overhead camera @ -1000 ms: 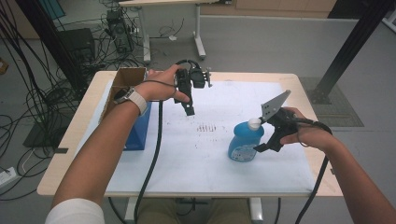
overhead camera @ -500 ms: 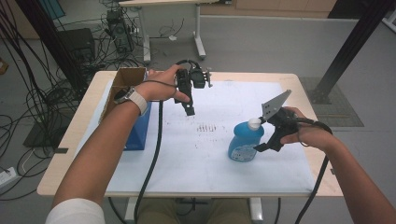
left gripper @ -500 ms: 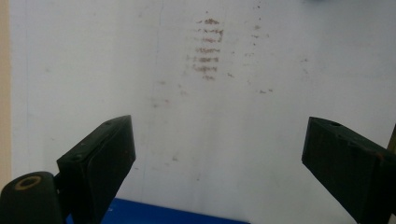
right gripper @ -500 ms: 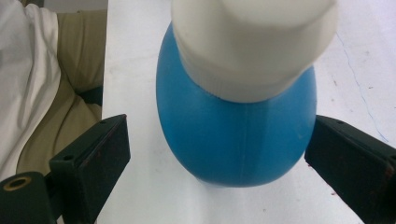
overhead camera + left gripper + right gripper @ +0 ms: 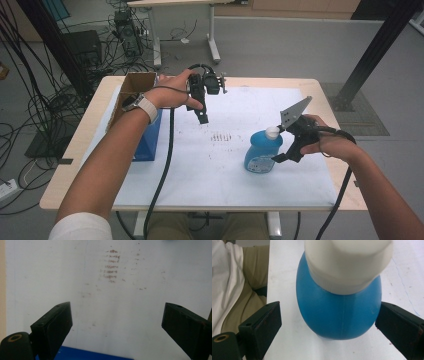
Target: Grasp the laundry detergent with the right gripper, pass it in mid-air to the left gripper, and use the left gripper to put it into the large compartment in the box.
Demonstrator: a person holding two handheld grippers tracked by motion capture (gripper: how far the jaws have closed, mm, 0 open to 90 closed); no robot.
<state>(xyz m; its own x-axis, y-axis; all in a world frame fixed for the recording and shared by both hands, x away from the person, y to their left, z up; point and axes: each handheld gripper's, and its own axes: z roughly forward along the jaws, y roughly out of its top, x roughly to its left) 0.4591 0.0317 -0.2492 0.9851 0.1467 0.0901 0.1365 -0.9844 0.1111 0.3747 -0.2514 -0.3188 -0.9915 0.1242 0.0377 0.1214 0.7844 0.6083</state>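
Observation:
A blue bottle [image 5: 261, 155] with a white cap [image 5: 272, 132] stands upright on the white sheet [image 5: 210, 175], right of centre. My right gripper [image 5: 286, 146] is level with its upper body and cap. In the right gripper view the bottle [image 5: 339, 315] sits between the jaws of my right gripper [image 5: 329, 315], which stand open on either side with a gap at the left jaw. My left gripper [image 5: 202, 118] hangs above the sheet's far left part, held by a hand with a wristwatch. In its own view my left gripper [image 5: 116, 315] is open and holds nothing, above brown smudges [image 5: 111, 267].
An open cardboard box [image 5: 136, 84] stands at the table's far left corner, with a blue box [image 5: 150, 141] in front of it. Brown smudge marks [image 5: 221, 136] lie mid-sheet. Cables trail from both grippers over the table's near edge [image 5: 200, 206]. More cables and a desk stand beyond the table.

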